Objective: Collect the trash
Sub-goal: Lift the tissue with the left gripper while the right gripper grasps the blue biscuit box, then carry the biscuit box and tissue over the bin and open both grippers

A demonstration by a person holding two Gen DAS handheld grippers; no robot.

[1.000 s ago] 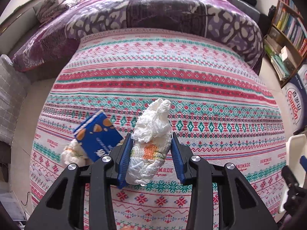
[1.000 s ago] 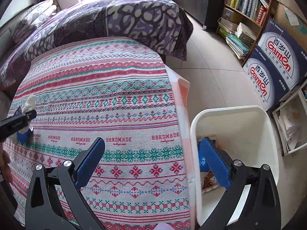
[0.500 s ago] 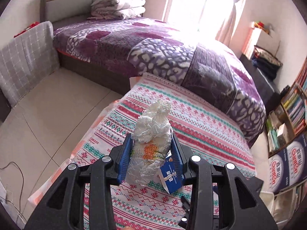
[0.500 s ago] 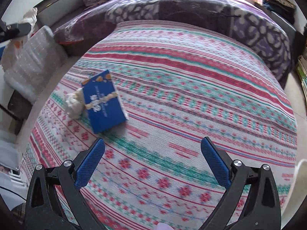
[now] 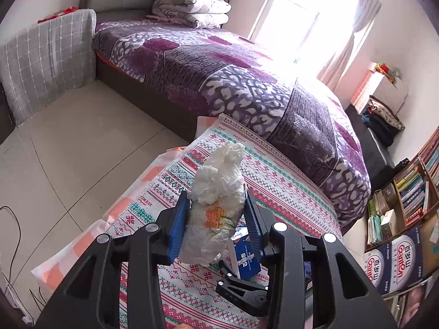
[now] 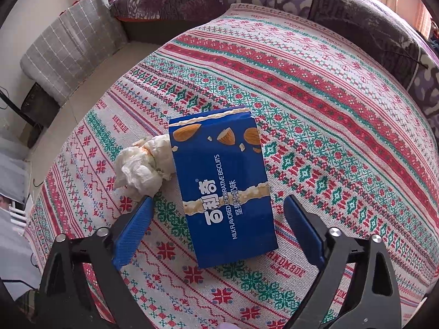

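Observation:
My left gripper (image 5: 216, 219) is shut on a crumpled white wad (image 5: 216, 189) with an orange print, held high above the patterned cloth. Below it, a corner of the blue biscuit box (image 5: 247, 257) shows. In the right wrist view that blue biscuit box (image 6: 222, 183) lies flat on the cloth. My right gripper (image 6: 219, 203) points down over it. Its jaws are closing with the box's near half between them, and a gap is left on each side. A second white wad (image 6: 142, 167) rests against the box's left edge, just past the left fingertip (image 6: 145, 205).
The red and green patterned cloth (image 6: 315, 87) covers a low surface beside a purple-quilted bed (image 5: 219, 68). A grey checked cover (image 5: 46, 63) stands to the left on the tiled floor (image 5: 68, 150). A bookshelf (image 5: 411, 192) and printed cartons (image 5: 395, 260) are at the right.
My left gripper rose and rolled, lifting the wad away from the cloth. My right gripper swung from the white bin to above the blue box, and its jaws narrowed.

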